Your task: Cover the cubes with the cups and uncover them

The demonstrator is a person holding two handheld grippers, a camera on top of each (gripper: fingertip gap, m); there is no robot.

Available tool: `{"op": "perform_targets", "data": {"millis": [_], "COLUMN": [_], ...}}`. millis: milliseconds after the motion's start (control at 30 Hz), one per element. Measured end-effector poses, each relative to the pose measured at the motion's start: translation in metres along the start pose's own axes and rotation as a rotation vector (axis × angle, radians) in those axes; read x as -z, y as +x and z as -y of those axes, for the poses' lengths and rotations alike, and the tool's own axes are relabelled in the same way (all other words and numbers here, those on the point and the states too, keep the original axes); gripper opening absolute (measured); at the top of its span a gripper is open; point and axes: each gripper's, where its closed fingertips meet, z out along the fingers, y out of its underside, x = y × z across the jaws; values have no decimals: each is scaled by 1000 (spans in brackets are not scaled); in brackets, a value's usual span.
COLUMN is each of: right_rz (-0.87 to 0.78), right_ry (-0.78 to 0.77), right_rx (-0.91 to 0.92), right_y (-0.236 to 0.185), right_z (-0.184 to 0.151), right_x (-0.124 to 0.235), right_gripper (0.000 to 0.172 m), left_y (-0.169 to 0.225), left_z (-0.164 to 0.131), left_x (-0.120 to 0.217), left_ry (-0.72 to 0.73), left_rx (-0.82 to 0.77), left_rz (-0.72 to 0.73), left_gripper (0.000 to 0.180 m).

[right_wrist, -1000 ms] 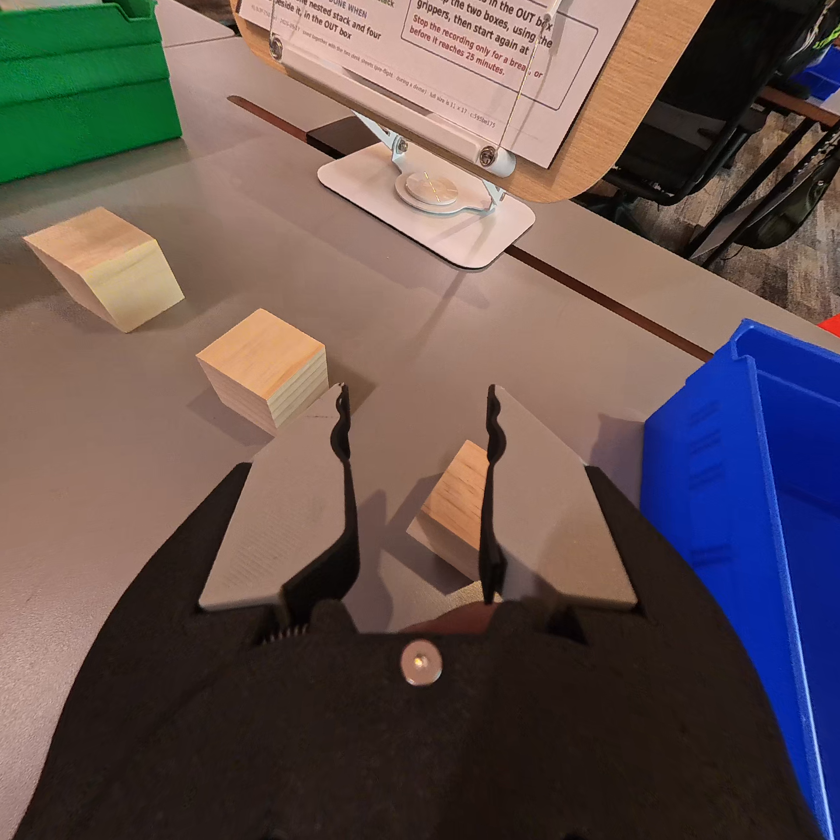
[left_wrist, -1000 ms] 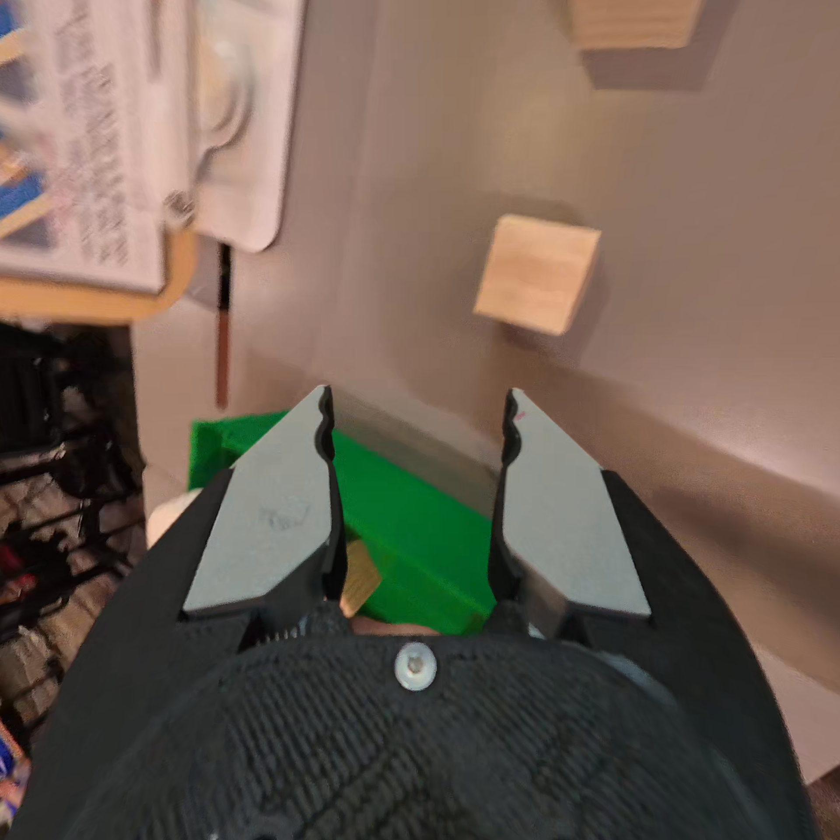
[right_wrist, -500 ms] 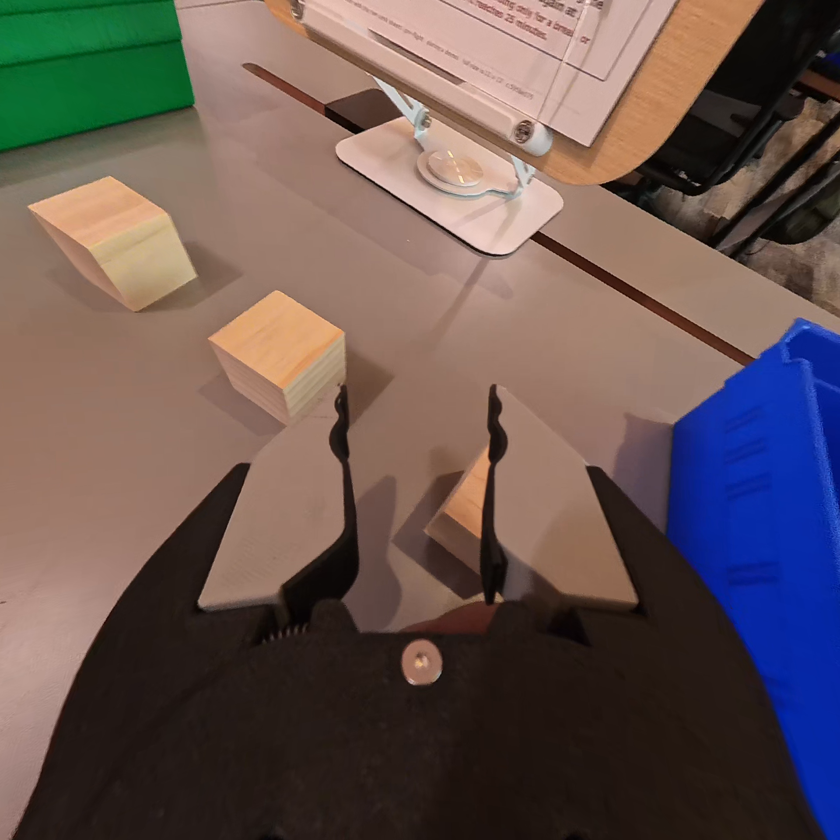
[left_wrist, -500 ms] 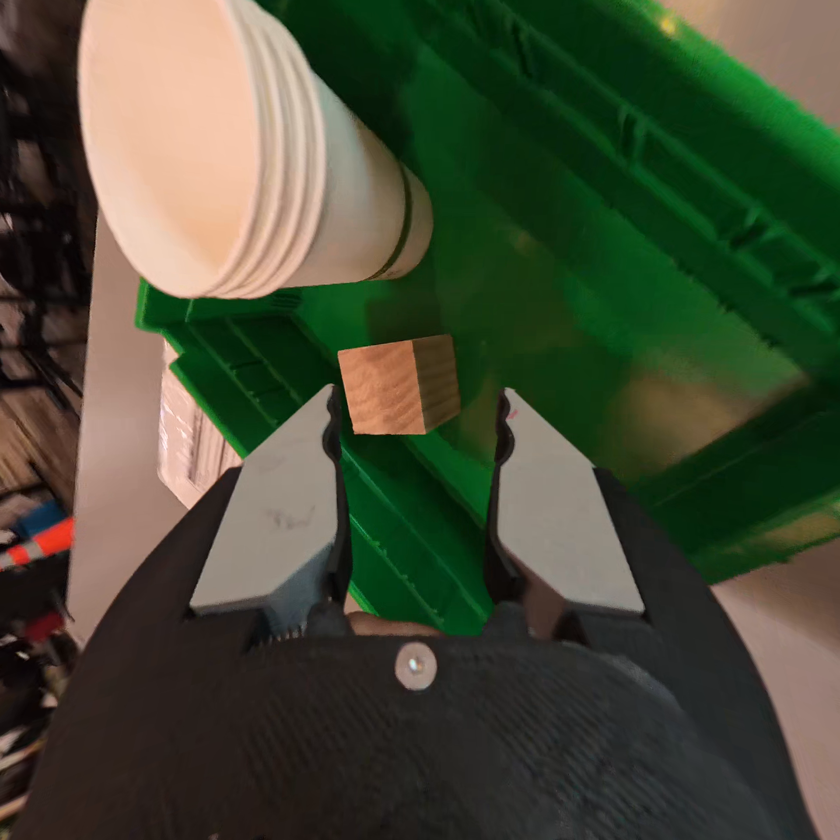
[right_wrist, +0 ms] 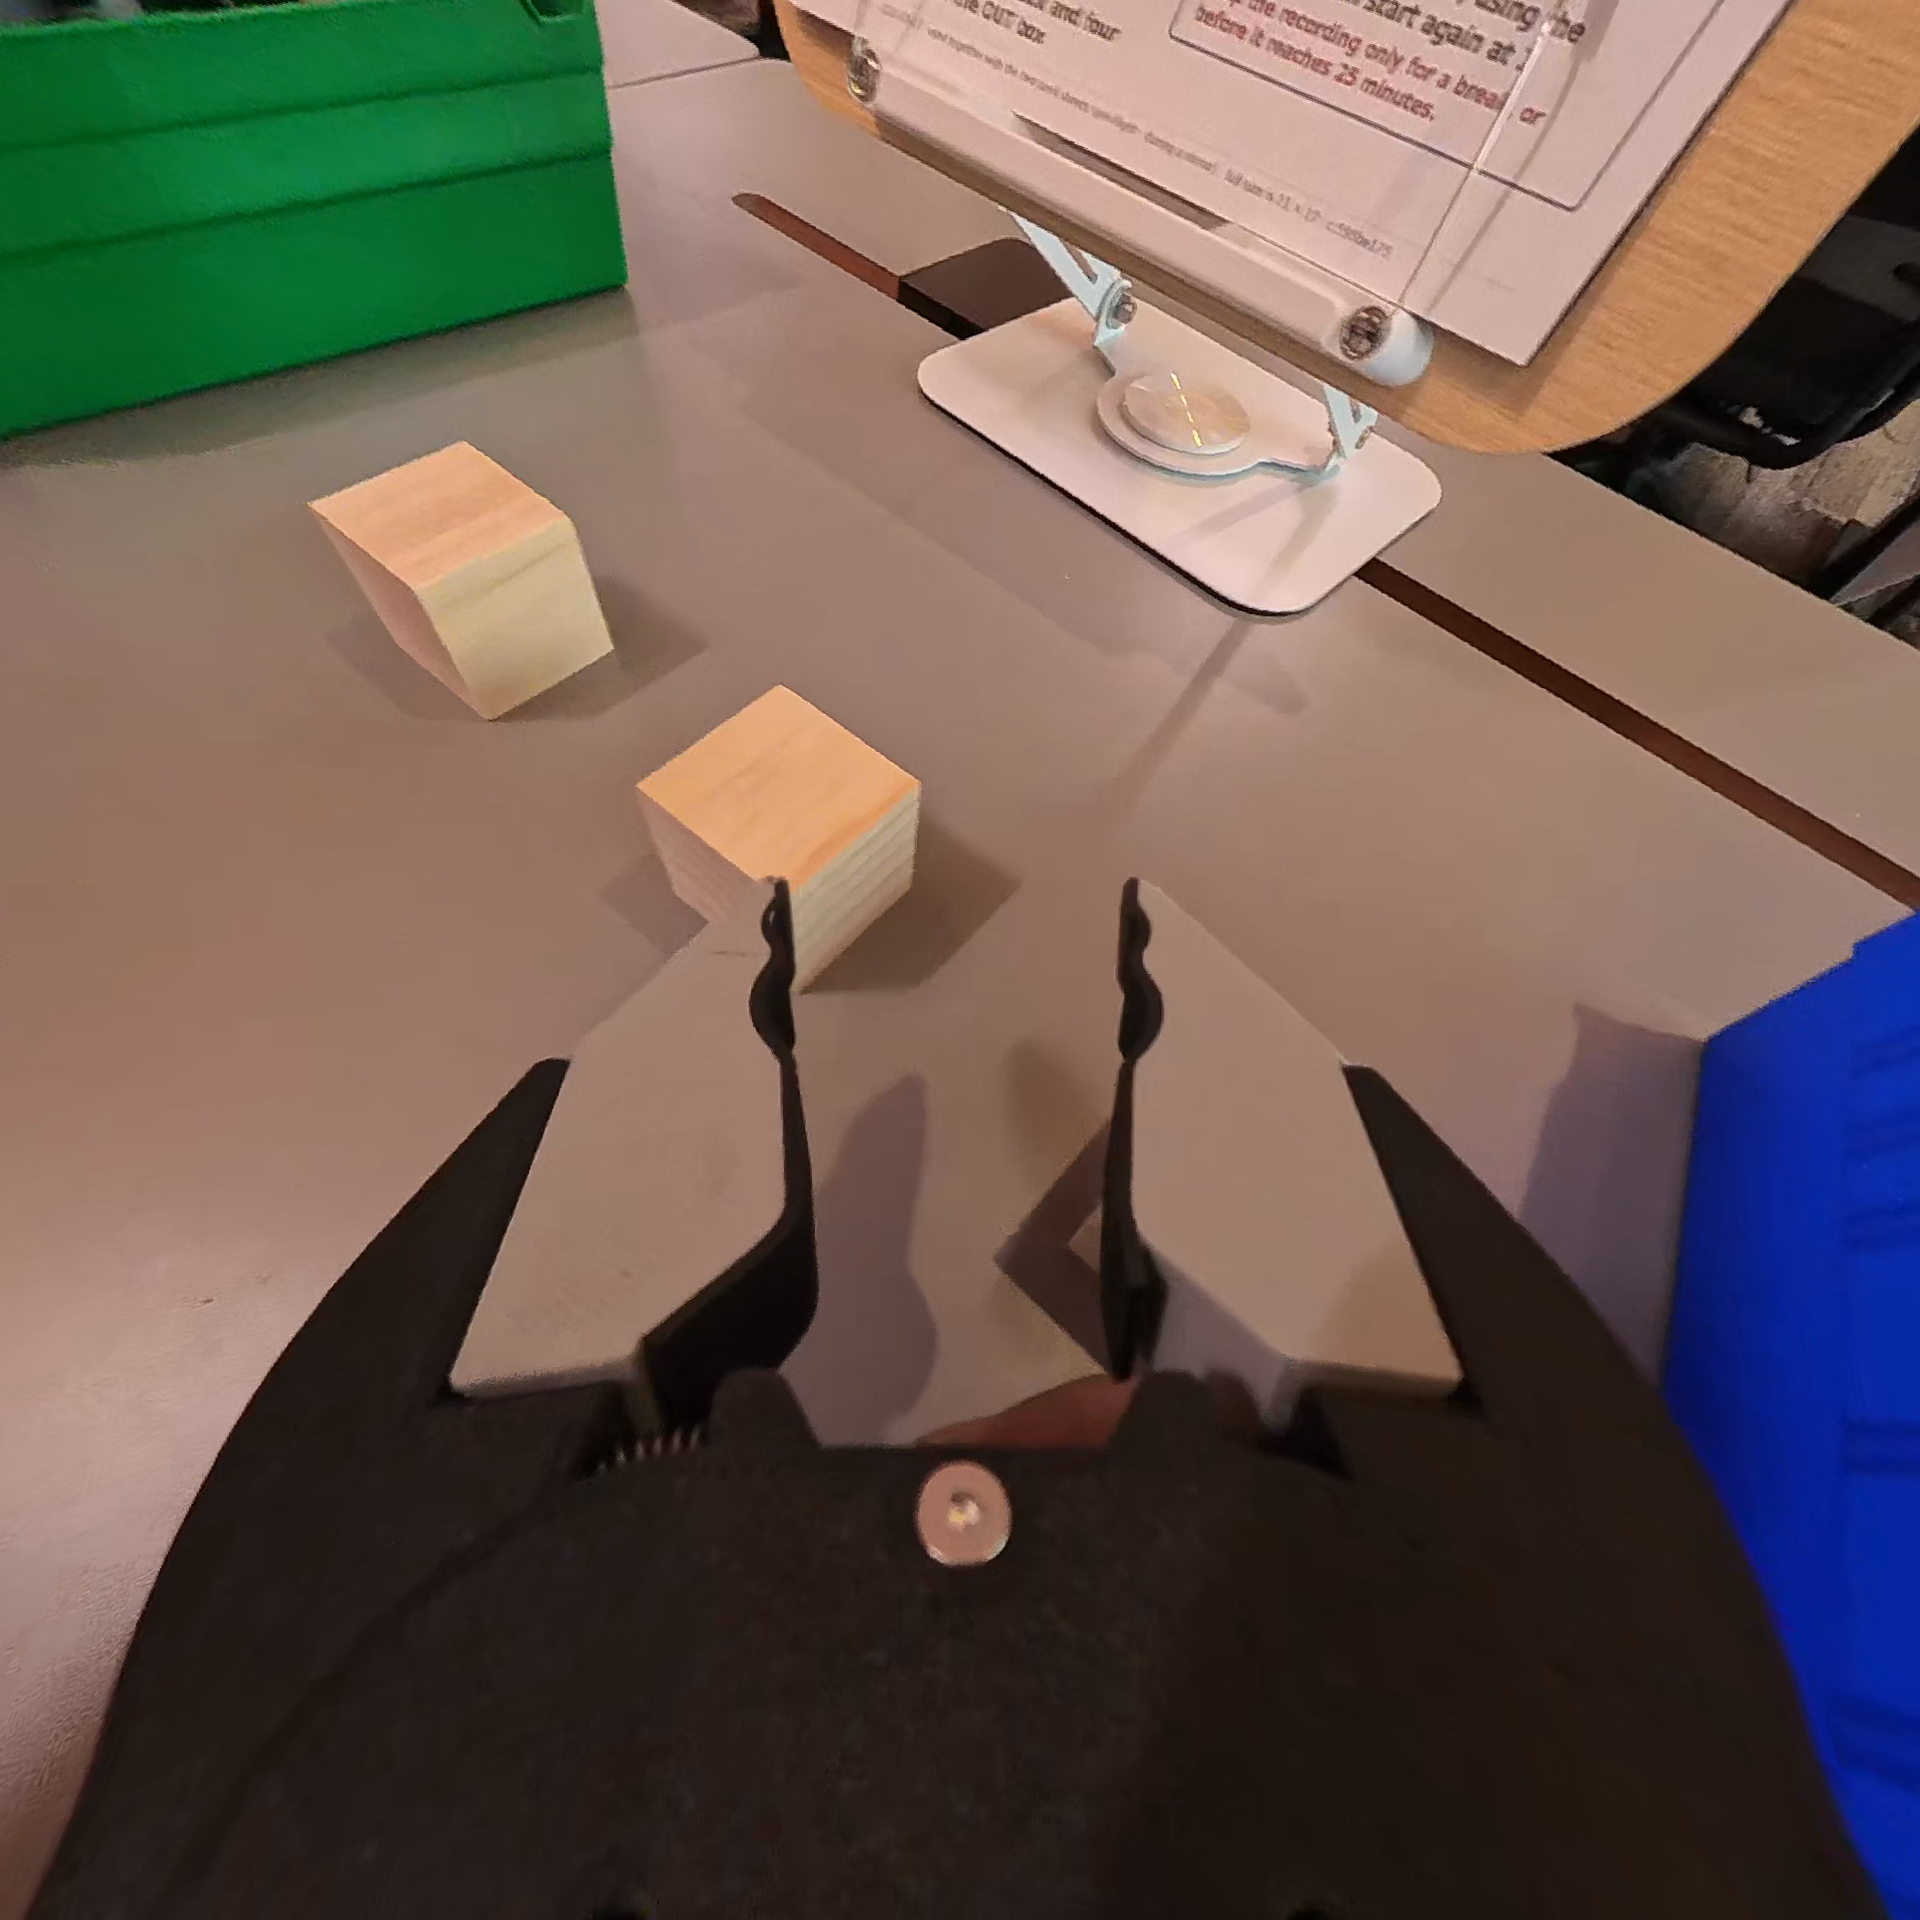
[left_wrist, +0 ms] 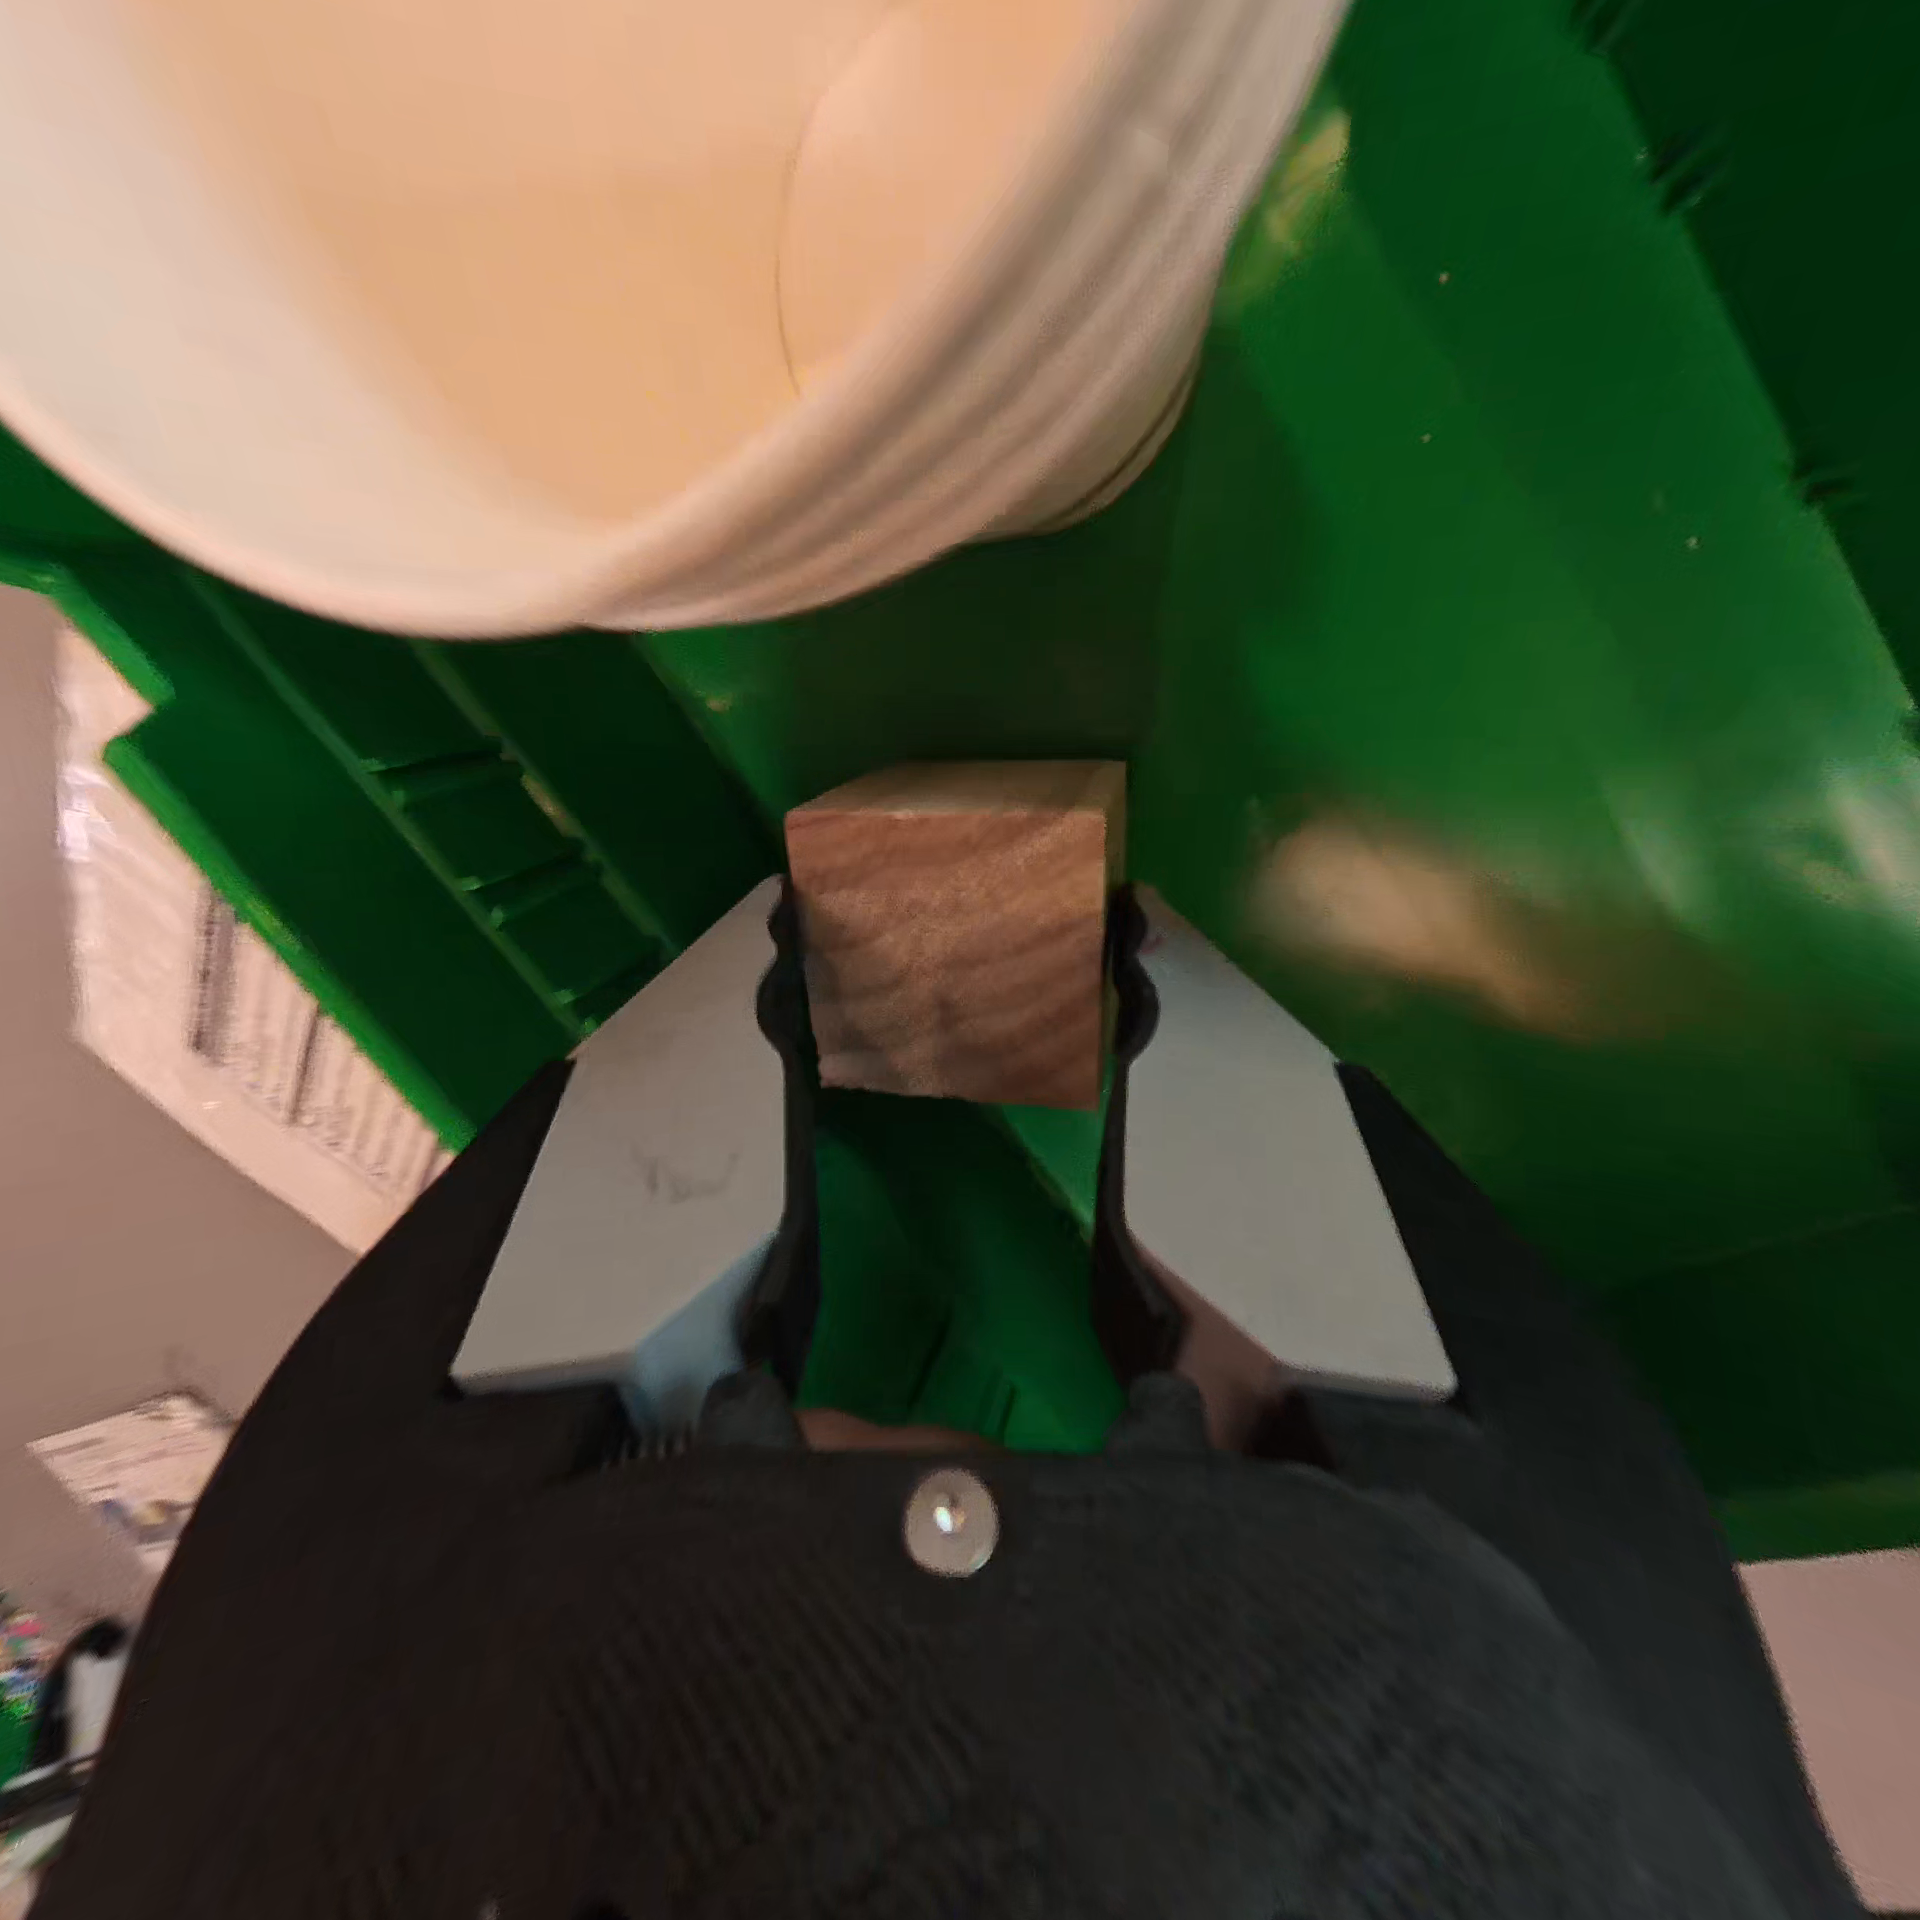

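Observation:
In the left wrist view my left gripper (left_wrist: 951, 935) reaches into the green bin (left_wrist: 1507, 623) and is shut on a wooden cube (left_wrist: 945, 966), with both pads against its sides. A nested stack of white paper cups (left_wrist: 520, 260) lies on its side in the bin just beyond the cube. In the right wrist view my right gripper (right_wrist: 951, 935) is open and holds nothing above the grey table (right_wrist: 312, 1039). Two wooden cubes (right_wrist: 468, 571) (right_wrist: 779, 821) stand on the table ahead of it. A third cube (right_wrist: 1055, 1309) lies half hidden under its right finger.
The green bin also shows in the right wrist view (right_wrist: 291, 208) at the far left. A blue bin (right_wrist: 1808, 1351) stands close on the right. A white stand (right_wrist: 1195, 436) carrying a wooden board with a printed sheet is at the back.
My left gripper swung from the table over the green bin, moved down onto the cube there and closed its fingers on it. My right gripper drew back a little, still open.

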Motion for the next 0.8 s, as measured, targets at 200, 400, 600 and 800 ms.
{"op": "perform_targets", "data": {"millis": [200, 400, 600, 800], "right_rz": [26, 118, 296, 323], "right_ry": [-13, -12, -5, -56], "right_rx": [66, 134, 230, 273], "right_y": [-16, -27, -55, -58], "right_z": [-1, -3, -14, -27], "right_x": [-3, -1, 8, 8], "right_gripper": [59, 68, 74, 78], "left_y": [3, 126, 207, 222], "left_z": [16, 73, 109, 117], "left_x": [79, 152, 96, 33], "left_ry": [114, 285, 206, 68], "left_rx": [-117, -516, -648, -684], "left_rz": [173, 126, 23, -20], "left_gripper": [58, 59, 59, 63]}}
